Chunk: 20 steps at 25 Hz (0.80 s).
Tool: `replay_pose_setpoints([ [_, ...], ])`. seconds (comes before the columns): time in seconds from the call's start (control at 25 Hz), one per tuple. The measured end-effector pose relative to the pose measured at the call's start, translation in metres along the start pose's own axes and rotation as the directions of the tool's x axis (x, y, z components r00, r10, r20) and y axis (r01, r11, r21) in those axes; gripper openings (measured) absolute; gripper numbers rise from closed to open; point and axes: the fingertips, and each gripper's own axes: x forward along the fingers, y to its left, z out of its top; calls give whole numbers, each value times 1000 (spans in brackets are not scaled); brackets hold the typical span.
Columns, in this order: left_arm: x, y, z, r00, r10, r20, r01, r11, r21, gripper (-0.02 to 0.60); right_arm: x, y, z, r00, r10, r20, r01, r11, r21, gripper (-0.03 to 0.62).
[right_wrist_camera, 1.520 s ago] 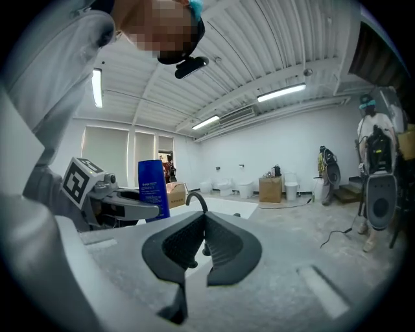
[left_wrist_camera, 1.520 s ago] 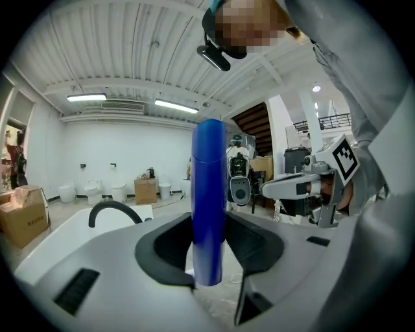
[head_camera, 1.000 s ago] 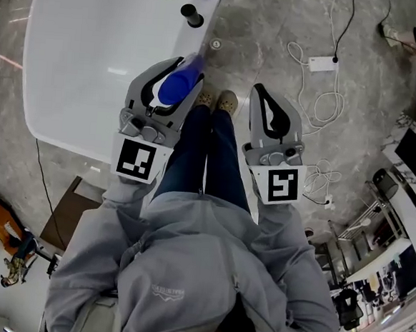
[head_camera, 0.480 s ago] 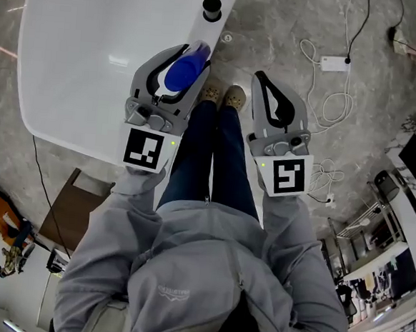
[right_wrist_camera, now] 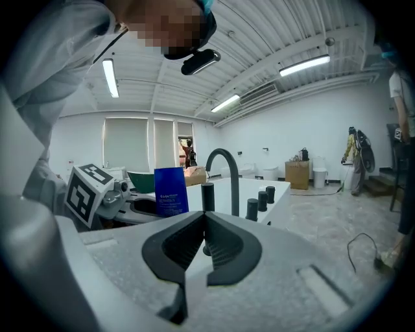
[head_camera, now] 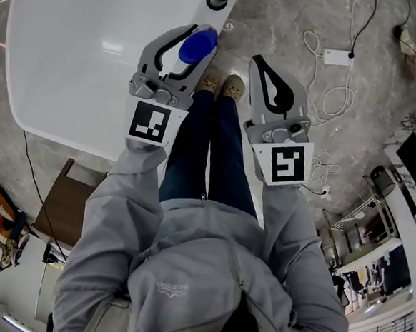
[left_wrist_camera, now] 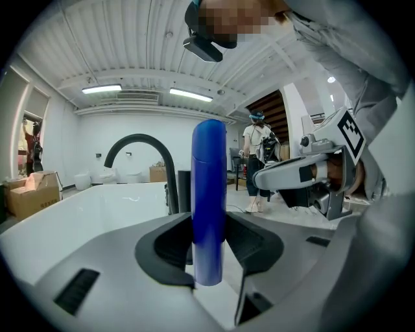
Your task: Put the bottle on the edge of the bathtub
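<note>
Above the floor-side rim of the white bathtub (head_camera: 203, 12), the left gripper (head_camera: 202, 34) clasps the tall blue plastic bottle (left_wrist_camera: 209, 194) upright, best lowered squarely onto the flat ledge before release; the right gripper (head_camera: 266, 62) hangs clenched, empty.

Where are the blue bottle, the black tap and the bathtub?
blue bottle (left_wrist_camera: 209, 194): left gripper view, middle of its body.
black tap (right_wrist_camera: 235, 188): right gripper view, its upright pipe.
bathtub (head_camera: 72, 65): head view, bare white surface.

Probably a bathroom-fixture showroom: white bathtub (head_camera: 71, 79), black faucet (right_wrist_camera: 235, 185), cardboard boxes (left_wrist_camera: 29, 194).
</note>
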Motion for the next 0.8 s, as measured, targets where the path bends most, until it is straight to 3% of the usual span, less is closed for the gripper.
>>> replay_pose_setpoints([
  [0.8,25,11,-31,1000,-24,14,23,1000,18,155,21,11,-17,999,18,-43,-17,1000,13,3],
])
